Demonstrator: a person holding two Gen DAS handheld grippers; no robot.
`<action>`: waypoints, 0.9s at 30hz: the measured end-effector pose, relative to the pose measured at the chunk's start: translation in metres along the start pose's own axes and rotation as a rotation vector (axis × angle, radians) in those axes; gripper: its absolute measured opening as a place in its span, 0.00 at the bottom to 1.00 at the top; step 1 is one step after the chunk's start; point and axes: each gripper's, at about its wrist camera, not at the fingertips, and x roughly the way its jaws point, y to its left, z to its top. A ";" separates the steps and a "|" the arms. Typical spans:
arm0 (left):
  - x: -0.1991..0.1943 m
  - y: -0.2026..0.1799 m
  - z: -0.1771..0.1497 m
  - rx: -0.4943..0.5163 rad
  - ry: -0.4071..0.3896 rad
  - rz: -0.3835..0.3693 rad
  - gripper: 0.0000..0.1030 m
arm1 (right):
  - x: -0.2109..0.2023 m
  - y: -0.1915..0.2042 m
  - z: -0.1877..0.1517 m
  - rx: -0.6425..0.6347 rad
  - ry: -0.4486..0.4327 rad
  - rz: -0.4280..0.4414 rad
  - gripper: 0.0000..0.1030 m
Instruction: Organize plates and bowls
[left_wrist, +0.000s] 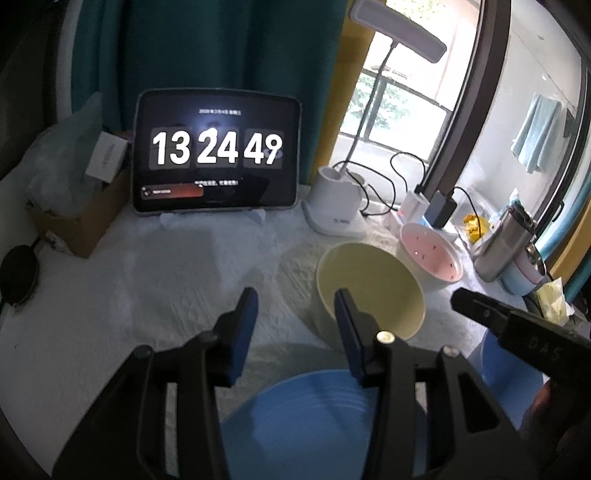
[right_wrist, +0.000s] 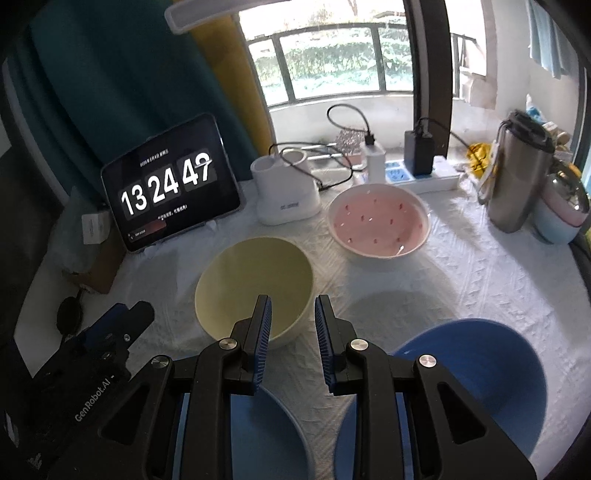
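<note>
A pale yellow bowl (left_wrist: 369, 288) (right_wrist: 255, 280) stands mid-table on the white cloth, with a pink speckled bowl (left_wrist: 432, 254) (right_wrist: 380, 221) behind it to the right. A blue plate (left_wrist: 303, 417) (right_wrist: 266, 435) lies under both grippers at the near edge. A blue bowl (right_wrist: 480, 376) (left_wrist: 509, 369) sits tilted at the near right. My left gripper (left_wrist: 295, 310) (right_wrist: 142, 312) hovers open above the plate, left of the yellow bowl, with nothing between its pads. My right gripper (right_wrist: 293, 317) (left_wrist: 461, 299) stands open with a narrow gap, empty, over the yellow bowl's near rim.
A tablet (left_wrist: 218, 151) showing a clock leans at the back, beside a white desk lamp base (left_wrist: 336, 199) with cables and a power strip (right_wrist: 424, 177). A steel tumbler (right_wrist: 517, 173) and a pastel cup (right_wrist: 561, 214) stand at the right. A cardboard box (left_wrist: 74, 221) sits at the left.
</note>
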 end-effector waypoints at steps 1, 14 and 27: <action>0.002 -0.001 0.000 0.005 0.006 -0.005 0.43 | 0.003 0.001 0.000 0.001 0.004 0.000 0.25; 0.040 -0.007 0.007 0.016 0.101 -0.050 0.43 | 0.050 0.002 0.007 0.083 0.122 -0.016 0.36; 0.075 -0.005 0.005 -0.016 0.227 -0.067 0.43 | 0.095 -0.005 0.009 0.180 0.245 -0.049 0.36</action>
